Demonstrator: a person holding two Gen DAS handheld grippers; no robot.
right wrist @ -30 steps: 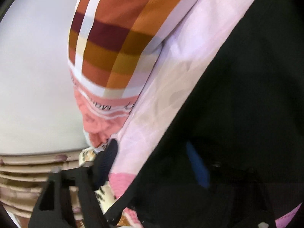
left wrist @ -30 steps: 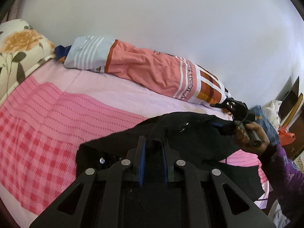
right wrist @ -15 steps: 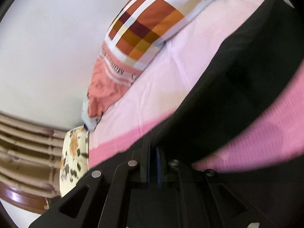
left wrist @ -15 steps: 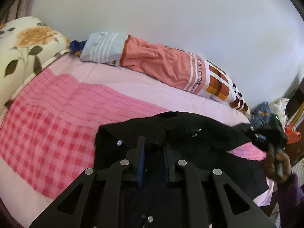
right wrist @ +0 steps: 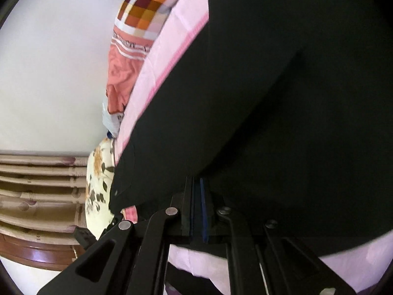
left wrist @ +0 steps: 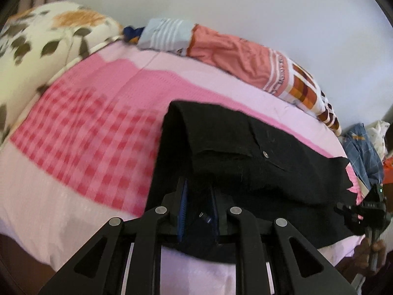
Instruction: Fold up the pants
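Note:
Black pants [left wrist: 270,152] lie across the pink bed, stretched between my two grippers. My left gripper [left wrist: 198,196] is shut on a bunched fold of the waist end, near the bed's front edge; a metal button shows on the cloth beyond it. My right gripper [left wrist: 363,206] is at the far right edge of the left wrist view, held by a hand, at the pants' other end. In the right wrist view the right gripper [right wrist: 197,191] is shut on the black fabric [right wrist: 282,98], which fills most of that picture.
A pink checked sheet [left wrist: 86,123] covers the bed. A floral pillow [left wrist: 36,49] lies at the head end, and a rolled orange and striped blanket [left wrist: 233,54] runs along the white wall. Loose clothes [left wrist: 363,147] are piled past the foot. The wooden headboard [right wrist: 36,184] stands behind the pillow.
The right gripper shut on the pants' edge and drew away to the right, pulling the cloth out flatter. The left gripper moved toward the bed's front with the waist end in it.

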